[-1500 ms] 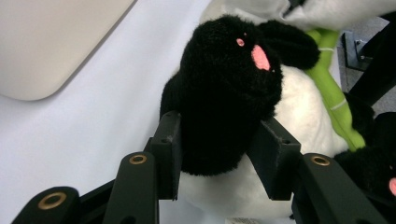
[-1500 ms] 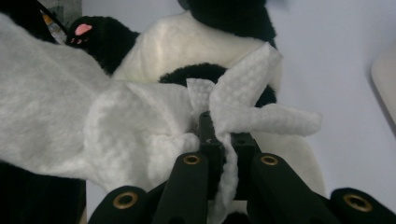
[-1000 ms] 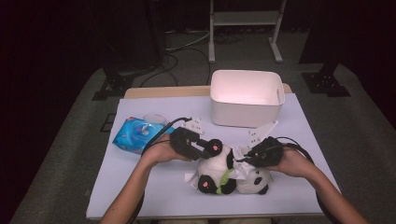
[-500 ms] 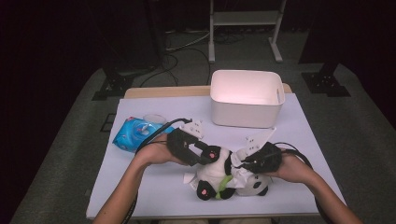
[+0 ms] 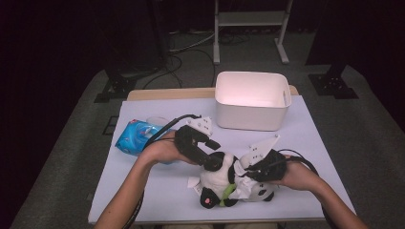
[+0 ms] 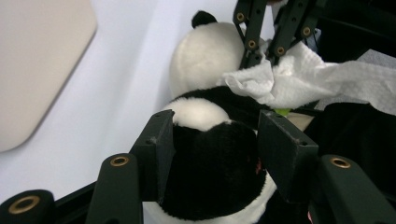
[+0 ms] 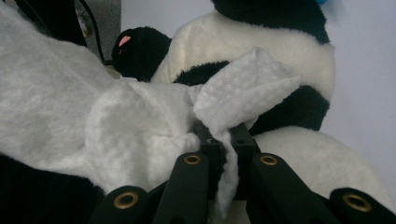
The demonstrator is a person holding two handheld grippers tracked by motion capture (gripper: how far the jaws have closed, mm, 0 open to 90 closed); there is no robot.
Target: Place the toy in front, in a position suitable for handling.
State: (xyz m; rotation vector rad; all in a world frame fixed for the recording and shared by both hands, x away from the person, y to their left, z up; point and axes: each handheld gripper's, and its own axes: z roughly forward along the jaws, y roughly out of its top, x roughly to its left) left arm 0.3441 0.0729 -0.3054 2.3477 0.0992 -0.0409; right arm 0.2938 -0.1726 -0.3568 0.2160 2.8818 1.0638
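Note:
A black-and-white panda plush (image 5: 213, 183) lies near the front of the lilac table (image 5: 305, 138). My left gripper (image 5: 216, 163) comes at it from the left, shut on one black limb (image 6: 212, 172) that fills the gap between the pads; its jaws have just widened slightly around that limb. From the right, my right gripper (image 5: 244, 174) is shut on a white wipe (image 5: 242, 189) pressed against the panda's body. In the right gripper view the wipe (image 7: 243, 88) folds up out of the closed jaws onto the fur (image 7: 261, 42). In the left gripper view the wipe (image 6: 303, 79) hangs below the right gripper (image 6: 268, 32).
A white plastic bin (image 5: 250, 100) stands at the back of the table, right of centre. A blue wipes pack (image 5: 136, 136) lies at the left, just behind the left hand. Black cables trail from both grippers. The floor beyond is dark, with stand legs.
The left gripper has risen a little with the panda's limb, pulling the plush up and toward the front. The right gripper has stayed against the panda with the wipe.

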